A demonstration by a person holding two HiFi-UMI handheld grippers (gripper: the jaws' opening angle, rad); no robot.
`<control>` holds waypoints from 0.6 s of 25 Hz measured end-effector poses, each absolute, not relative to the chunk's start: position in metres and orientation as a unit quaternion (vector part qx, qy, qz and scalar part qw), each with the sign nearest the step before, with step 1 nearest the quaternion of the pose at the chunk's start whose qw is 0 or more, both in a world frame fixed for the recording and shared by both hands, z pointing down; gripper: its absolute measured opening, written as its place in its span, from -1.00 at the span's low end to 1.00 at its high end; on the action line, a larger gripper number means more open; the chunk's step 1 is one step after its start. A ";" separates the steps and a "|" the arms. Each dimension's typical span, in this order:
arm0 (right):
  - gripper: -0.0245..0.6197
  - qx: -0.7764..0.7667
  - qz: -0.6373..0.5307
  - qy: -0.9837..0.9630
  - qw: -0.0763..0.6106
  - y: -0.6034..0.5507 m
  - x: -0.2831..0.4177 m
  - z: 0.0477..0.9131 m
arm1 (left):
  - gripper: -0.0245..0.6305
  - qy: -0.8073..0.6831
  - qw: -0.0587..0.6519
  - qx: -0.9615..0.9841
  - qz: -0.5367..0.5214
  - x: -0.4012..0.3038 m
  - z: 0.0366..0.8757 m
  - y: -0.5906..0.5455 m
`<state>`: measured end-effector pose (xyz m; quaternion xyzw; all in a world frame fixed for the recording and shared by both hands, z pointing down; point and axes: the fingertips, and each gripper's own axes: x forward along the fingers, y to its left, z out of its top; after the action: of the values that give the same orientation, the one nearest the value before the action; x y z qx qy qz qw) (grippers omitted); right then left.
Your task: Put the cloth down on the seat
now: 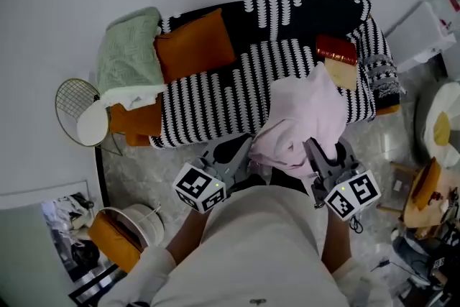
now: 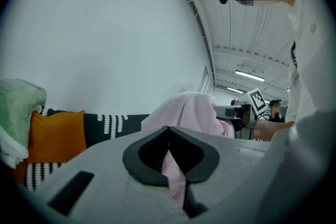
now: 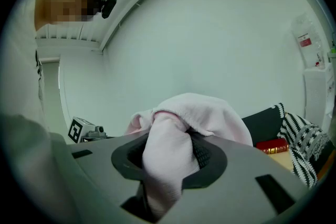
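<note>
Both claws are clenched on the pink cloth [image 1: 302, 118]. The left claw [image 2: 169, 152] pinches a thin, flat fold that runs down between its dark pads. The right claw [image 3: 170, 160] grips a thick, rounded wad that bulges out over its jaws. In the head view the left claw [image 1: 248, 147] and right claw [image 1: 310, 146] sit close together, with the soft, rumpled fabric heaped between and above them.

The cloth is held up over the front edge of the seat [image 1: 215, 97], towards its right half. Whether it touches the seat cannot be made out. The seat is a sofa under a cover of black and white ribbed stripes.

A smooth orange cushion [image 1: 194, 47] leans at the sofa's left end, beside a pale green knitted throw [image 1: 129, 54] draped over the arm. At the right end a glossy red book [image 1: 336, 50] lies just beyond the cloth. A round wire side stand [image 1: 77, 108] is on the marbled floor left of the sofa. The person's white top [image 1: 259, 248] fills the lower middle of the head view.
</note>
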<state>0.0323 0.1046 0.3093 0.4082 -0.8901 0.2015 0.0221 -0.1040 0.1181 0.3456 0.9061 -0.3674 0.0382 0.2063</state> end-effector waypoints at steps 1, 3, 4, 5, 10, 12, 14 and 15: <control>-0.53 0.404 0.201 -0.892 0.021 0.096 0.034 0.308 | -0.89 -0.373 0.206 0.904 0.037 -0.102 0.344 0.110; -0.53 0.396 0.199 -0.896 0.018 0.076 0.037 0.304 | -0.89 -0.384 0.203 0.900 0.035 -0.099 0.339 0.092; -0.53 0.391 0.197 -0.899 0.017 0.066 0.039 0.303 | -0.89 -0.389 0.201 0.898 0.035 -0.098 0.336 0.082; -0.53 0.387 0.196 -0.901 0.016 0.055 0.040 0.301 | -0.89 -0.395 0.200 0.896 0.034 -0.096 0.334 0.073; -0.53 0.365 0.192 -0.911 0.012 -0.002 0.048 0.295 | -0.89 -0.428 0.189 0.883 0.032 -0.093 0.321 0.028; -0.52 0.357 0.194 -0.914 0.010 -0.025 0.052 0.295 | -0.89 -0.443 0.188 0.876 0.030 -0.092 0.318 0.014; -0.52 0.352 0.198 -0.915 0.009 -0.047 0.056 0.297 | -0.89 -0.458 0.191 0.868 0.029 -0.091 0.317 0.004; -0.52 0.349 0.200 -0.915 0.010 -0.058 0.058 0.300 | -0.89 -0.465 0.193 0.864 0.030 -0.090 0.317 0.000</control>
<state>0.0575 -0.0584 0.3002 0.3495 -0.9153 0.2001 0.0098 -0.0898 -0.0002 0.3173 0.8637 -0.4646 0.0296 0.1932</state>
